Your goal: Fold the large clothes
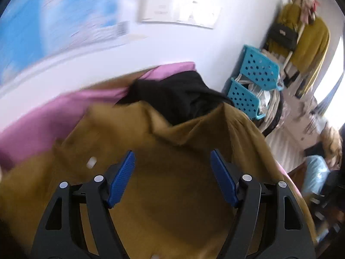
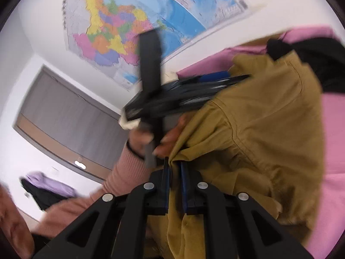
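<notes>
A mustard-brown jacket lies crumpled over a pink bed sheet, with a black garment bunched at its far edge. My left gripper hovers over the jacket, open, its blue pads wide apart and nothing between them. In the right wrist view my right gripper is shut on a fold of the jacket, and cloth hangs down between the pads. The left gripper shows there blurred, held by a hand in a pink sleeve, lying over the jacket's upper part.
Two teal perforated baskets stand stacked beyond the bed's right end. A rack with mustard clothes and a black bag stands by the window. A map hangs on the wall, with a grey door and hanging purple clothes to the left.
</notes>
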A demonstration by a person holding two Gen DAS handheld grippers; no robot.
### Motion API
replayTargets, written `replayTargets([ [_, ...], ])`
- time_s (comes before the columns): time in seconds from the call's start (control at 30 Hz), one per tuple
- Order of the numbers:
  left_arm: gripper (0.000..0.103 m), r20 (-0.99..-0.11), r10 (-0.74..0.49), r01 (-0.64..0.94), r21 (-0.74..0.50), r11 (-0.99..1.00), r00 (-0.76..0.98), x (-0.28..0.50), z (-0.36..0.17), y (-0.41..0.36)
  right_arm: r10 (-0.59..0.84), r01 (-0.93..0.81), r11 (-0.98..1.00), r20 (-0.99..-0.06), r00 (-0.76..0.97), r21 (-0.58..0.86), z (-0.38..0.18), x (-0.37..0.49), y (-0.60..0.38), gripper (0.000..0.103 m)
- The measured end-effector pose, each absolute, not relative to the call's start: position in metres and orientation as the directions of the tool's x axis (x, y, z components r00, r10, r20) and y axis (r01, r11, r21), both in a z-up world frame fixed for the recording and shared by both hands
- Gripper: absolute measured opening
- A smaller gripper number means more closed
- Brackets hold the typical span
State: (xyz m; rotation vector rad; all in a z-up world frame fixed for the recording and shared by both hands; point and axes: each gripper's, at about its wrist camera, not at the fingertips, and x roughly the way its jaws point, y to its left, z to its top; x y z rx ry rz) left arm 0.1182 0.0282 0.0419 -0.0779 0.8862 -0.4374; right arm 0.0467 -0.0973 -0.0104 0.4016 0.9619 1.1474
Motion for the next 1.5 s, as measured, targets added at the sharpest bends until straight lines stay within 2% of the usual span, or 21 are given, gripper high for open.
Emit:
replayTargets([
  [0.1, 0.074, -0.718, -0.398, 0.286, -0.280, 0.916, 0.571, 0.085, 0.043, 0.077, 0.927, -0.537, 0.349, -0.367, 0.078, 0.768, -0.024, 0.064, -0.079, 0.009],
  [0.17, 0.081, -0.702, -0.413, 0.290, -0.296, 0.910, 0.581, 0.063, 0.047, 0.097, 0.940, -0.495, 0.323, -0.333, 0.071, 0.807, -0.032, 0.077, -0.064, 0.009],
  [0.23, 0.085, -0.689, -0.425, 0.310, -0.295, 0.904, 0.587, 0.030, 0.051, 0.115, 0.938, -0.476, 0.335, -0.336, 0.086, 0.813, -0.037, 0.085, -0.050, 0.010],
  [0.33, 0.097, -0.676, -0.476, 0.362, -0.316, 0.877, 0.563, -0.005, 0.049, 0.116, 0.940, -0.439, 0.330, -0.332, 0.076, 0.836, -0.047, 0.098, -0.024, 0.012],
  [0.37, 0.097, -0.678, -0.486, 0.374, -0.319, 0.871, 0.551, -0.013, 0.046, 0.113, 0.937, -0.439, 0.339, -0.339, 0.080, 0.832, -0.049, 0.103, -0.019, 0.013],
  [0.5, 0.097, -0.698, -0.552, 0.410, -0.386, 0.827, 0.456, -0.025, 0.013, 0.089, 0.915, -0.372, 0.394, -0.396, 0.075, 0.840, -0.072, 0.122, 0.013, 0.040],
  [0.6, 0.096, -0.729, -0.572, 0.393, -0.433, 0.811, 0.377, -0.015, -0.019, 0.072, 0.904, -0.377, 0.415, -0.422, 0.068, 0.828, -0.082, 0.127, 0.024, 0.043],
  [0.63, 0.092, -0.728, -0.594, 0.385, -0.469, 0.795, 0.341, -0.009, -0.029, 0.067, 0.904, -0.387, 0.414, -0.422, 0.070, 0.824, -0.081, 0.127, 0.021, 0.048],
  [0.7, 0.078, -0.712, -0.642, 0.385, -0.528, 0.757, 0.285, -0.002, -0.041, 0.058, 0.904, -0.408, 0.415, -0.421, 0.079, 0.813, -0.076, 0.126, 0.015, 0.057],
  [0.77, 0.050, -0.702, -0.659, 0.395, -0.544, 0.741, 0.270, 0.002, -0.045, 0.052, 0.899, -0.435, 0.430, -0.421, 0.122, 0.791, -0.066, 0.123, 0.000, 0.066],
  [0.8, 0.046, -0.685, -0.681, 0.398, -0.567, 0.722, 0.259, 0.005, -0.045, 0.050, 0.900, -0.450, 0.429, -0.413, 0.139, 0.783, -0.061, 0.122, -0.008, 0.067],
  [0.87, 0.026, -0.680, -0.680, 0.394, -0.566, 0.724, 0.273, 0.008, -0.043, 0.051, 0.908, -0.467, 0.416, -0.385, 0.166, 0.780, -0.051, 0.121, -0.028, 0.070],
  [0.97, 0.015, -0.679, -0.675, 0.397, -0.556, 0.730, 0.289, 0.008, -0.033, 0.066, 0.873, -0.522, 0.488, -0.402, 0.277, 0.699, -0.036, 0.116, -0.063, 0.070],
  [1.0, 0.015, -0.678, -0.670, 0.400, -0.548, 0.734, 0.300, 0.007, -0.028, 0.072, 0.855, -0.532, 0.518, -0.414, 0.312, 0.670, -0.033, 0.115, -0.073, 0.070],
  [1.13, 0.010, -0.697, -0.611, 0.396, -0.475, 0.786, 0.375, 0.001, -0.003, 0.102, 0.683, -0.508, 0.729, -0.536, 0.497, 0.458, -0.038, 0.118, -0.105, 0.075],
  [1.27, 0.015, -0.745, -0.463, 0.295, -0.360, 0.885, 0.480, 0.001, 0.017, 0.147, 0.638, -0.440, 0.768, -0.608, 0.473, 0.465, -0.076, 0.136, -0.126, 0.079],
  [1.33, 0.014, -0.786, -0.347, 0.205, -0.281, 0.938, 0.511, 0.003, 0.020, 0.172, 0.666, -0.438, 0.744, -0.616, 0.420, 0.506, -0.095, 0.142, -0.130, 0.080],
  [1.4, 0.030, -0.798, -0.320, 0.177, -0.266, 0.947, 0.510, 0.000, 0.022, 0.187, 0.690, -0.427, 0.722, -0.618, 0.377, 0.545, -0.110, 0.144, -0.129, 0.081],
  [1.43, 0.046, -0.802, -0.312, 0.178, -0.257, 0.950, 0.509, -0.005, 0.022, 0.190, 0.704, -0.422, 0.708, -0.617, 0.352, 0.566, -0.117, 0.147, -0.127, 0.082],
  [1.47, 0.057, -0.804, -0.306, 0.187, -0.243, 0.952, 0.510, -0.011, 0.022, 0.191, 0.724, -0.426, 0.687, -0.606, 0.330, 0.589, -0.122, 0.148, -0.126, 0.083],
  [1.5, 0.060, -0.806, -0.304, 0.200, -0.233, 0.952, 0.508, -0.017, 0.022, 0.190, 0.739, -0.432, 0.671, -0.595, 0.318, 0.603, -0.125, 0.147, -0.127, 0.083],
])
